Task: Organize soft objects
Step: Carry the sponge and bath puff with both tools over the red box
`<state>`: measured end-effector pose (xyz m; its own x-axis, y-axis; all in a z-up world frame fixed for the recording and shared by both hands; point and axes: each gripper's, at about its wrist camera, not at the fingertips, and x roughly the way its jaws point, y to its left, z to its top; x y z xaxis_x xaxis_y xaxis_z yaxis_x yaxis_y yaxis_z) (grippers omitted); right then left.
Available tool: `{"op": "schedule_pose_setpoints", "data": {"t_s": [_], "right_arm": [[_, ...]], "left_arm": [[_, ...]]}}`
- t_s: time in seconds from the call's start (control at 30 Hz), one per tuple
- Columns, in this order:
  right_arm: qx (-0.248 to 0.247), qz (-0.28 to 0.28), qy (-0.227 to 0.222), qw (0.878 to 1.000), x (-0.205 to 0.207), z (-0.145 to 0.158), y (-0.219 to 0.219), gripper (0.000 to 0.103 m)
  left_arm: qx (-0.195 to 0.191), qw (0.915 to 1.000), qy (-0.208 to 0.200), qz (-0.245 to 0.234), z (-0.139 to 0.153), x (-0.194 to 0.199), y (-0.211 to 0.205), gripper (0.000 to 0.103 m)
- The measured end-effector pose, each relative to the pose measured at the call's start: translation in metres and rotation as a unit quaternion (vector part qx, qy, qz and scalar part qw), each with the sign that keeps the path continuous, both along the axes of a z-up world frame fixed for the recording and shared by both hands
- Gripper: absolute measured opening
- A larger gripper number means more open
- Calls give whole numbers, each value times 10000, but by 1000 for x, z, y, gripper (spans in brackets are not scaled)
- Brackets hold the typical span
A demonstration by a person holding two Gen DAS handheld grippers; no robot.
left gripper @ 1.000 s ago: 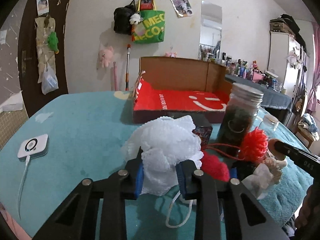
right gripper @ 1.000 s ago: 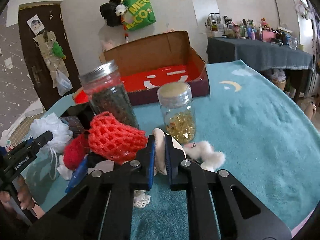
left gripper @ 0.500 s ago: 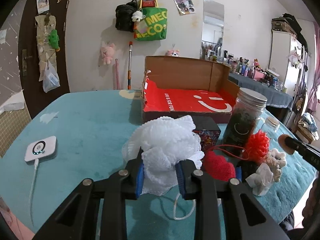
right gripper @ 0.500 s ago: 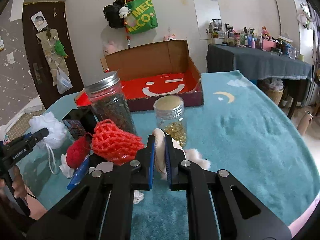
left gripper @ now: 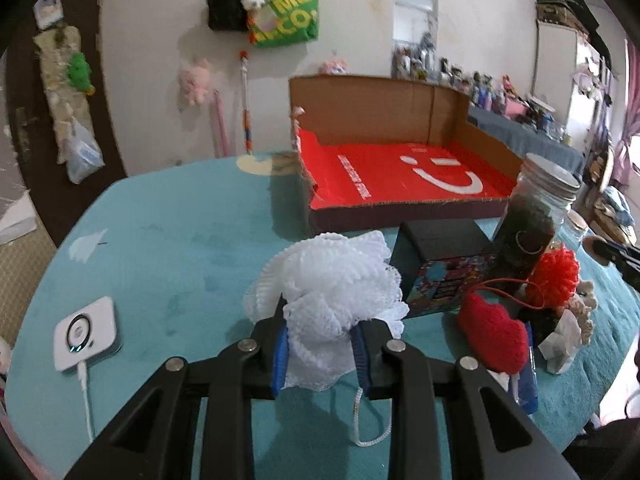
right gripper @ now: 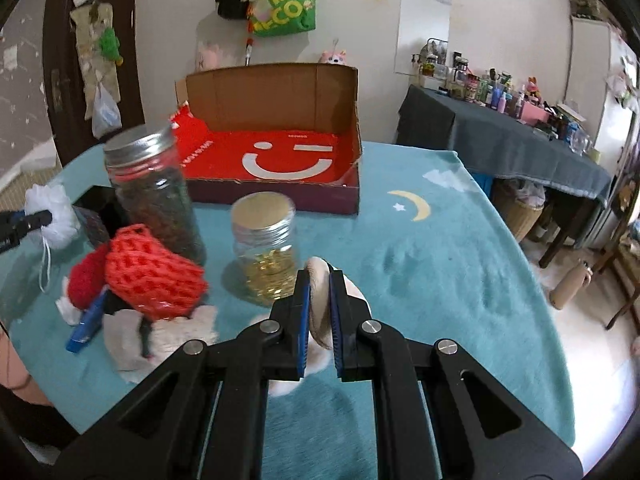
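My left gripper [left gripper: 320, 340] is shut on a white mesh bath pouf [left gripper: 328, 280], held above the teal table cloth with its cord loop dangling. The right gripper [right gripper: 319, 308] is shut on a cream plush toy [right gripper: 318, 292], pinched flat between the blue pads. An open cardboard box [left gripper: 400, 176] with a red smiley lining stands at the back of the table; it shows too in the right wrist view as the cardboard box [right gripper: 280, 160]. A red knitted piece [right gripper: 152, 276] and a red pompom [left gripper: 558, 276] lie in a pile between the grippers.
A tall dark-filled jar [right gripper: 156, 196] and a small jar with gold contents [right gripper: 266, 252] stand in front of the box. A black printed carton [left gripper: 444, 268] sits by the pouf. A white charging device [left gripper: 86, 334] lies left. A cluttered side table [right gripper: 500, 136] stands right.
Both grippers have lifted and drawn back from the pile with their loads. The plush toy has come off the cloth. The box now sits more central in both views.
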<state>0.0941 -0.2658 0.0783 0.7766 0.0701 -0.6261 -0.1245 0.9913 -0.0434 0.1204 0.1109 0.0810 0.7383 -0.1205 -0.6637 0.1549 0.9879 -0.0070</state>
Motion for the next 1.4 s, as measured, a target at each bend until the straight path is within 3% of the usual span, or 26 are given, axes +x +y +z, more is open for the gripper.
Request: {"op": "schedule_pose_setpoints", "data": {"t_s": [0.4,0.57,1.03,1.4], "right_arm": [[482,837,662,9931,65,0,-21,8],[697,1270,841,9859,87,2,-23,8],[683,2081,819,9723,113,22,-5,9],[900,2094,549,9721,143,49,9,9]], "left_arm": [[-11,9965,396,-741,10,53,6,28],[-185,9934,494,-1014,19,70,9,28],[71,9857,399,-1633,48,89,-15,28],[-234,9825,19,-1850,83,124,-52,28]]}}
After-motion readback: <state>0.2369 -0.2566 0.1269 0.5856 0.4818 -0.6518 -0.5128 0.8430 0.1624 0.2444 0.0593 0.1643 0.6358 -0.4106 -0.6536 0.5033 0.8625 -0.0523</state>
